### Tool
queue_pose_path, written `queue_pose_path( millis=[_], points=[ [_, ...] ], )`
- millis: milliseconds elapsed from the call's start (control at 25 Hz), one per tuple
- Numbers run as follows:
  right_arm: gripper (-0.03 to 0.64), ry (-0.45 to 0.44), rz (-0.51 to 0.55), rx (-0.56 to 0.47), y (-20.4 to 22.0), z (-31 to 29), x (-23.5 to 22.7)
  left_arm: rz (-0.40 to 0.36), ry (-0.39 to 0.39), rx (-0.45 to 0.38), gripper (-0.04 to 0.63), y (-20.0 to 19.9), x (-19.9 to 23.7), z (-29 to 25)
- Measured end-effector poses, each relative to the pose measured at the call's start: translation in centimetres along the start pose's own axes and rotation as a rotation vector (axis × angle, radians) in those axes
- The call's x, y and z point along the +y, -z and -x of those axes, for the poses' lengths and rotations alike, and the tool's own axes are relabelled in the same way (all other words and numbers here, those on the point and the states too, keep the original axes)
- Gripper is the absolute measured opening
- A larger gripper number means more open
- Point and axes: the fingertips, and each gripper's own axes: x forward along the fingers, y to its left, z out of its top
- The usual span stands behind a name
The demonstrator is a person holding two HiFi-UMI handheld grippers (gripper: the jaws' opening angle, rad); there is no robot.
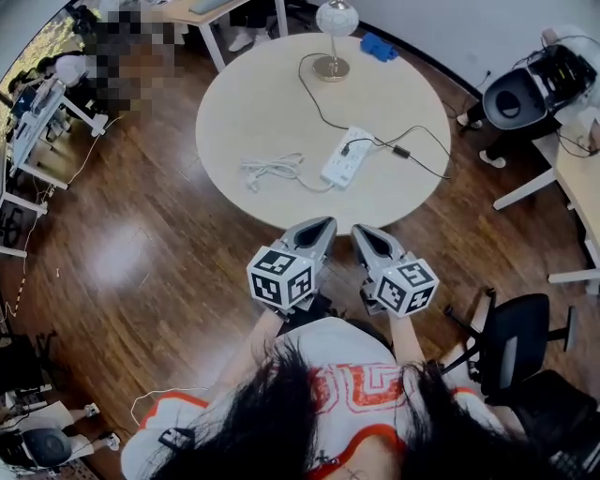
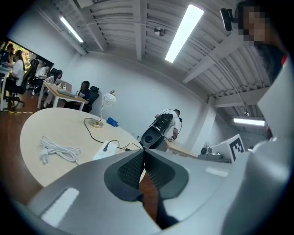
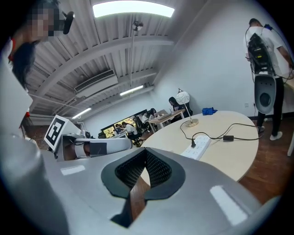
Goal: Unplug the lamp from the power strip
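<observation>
White cord: a loose white bundle lies on the round table, just left of the strip. From here I take it to be the strip's own lead, and it plays no part in the job.
Left gripper: my left gripper has its jaws pressed together with nothing between them. It hangs off the near edge of the table, well short of the strip.
Lamp: the lamp stands upright at the far side of the table, its black cord winding toward me across the top.
Plug: the black plug sits seated in a socket near the far end of the strip. It is the only thing plugged in that I can make out, so this is my target.
Power strip: the white power strip lies flat near the middle of the table, angled, between the lamp and my grippers.
Right gripper: my right gripper is likewise closed on nothing, side by side with the left one and equally far from the strip.
Cord block: a small black block sits on the cord just right of the strip.
Done so far: nothing, as I judge it. The plug is in and neither gripper touches anything.
Left to do: all of it. I would reach in over the table, open one gripper, pinch the plug and pull it out, probably pinning the strip down with the other.
</observation>
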Motion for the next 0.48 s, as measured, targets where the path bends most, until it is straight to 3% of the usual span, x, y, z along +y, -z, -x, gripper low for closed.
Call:
queue_pose_path(
  millis=[480],
  points=[
    [0.002, 0.103, -0.054, 0.061, 0.4, -2.6, -1.9, 0.092, 0.045, 0.036, 0.000, -1.1, 4.7, -2.2]
  ],
)
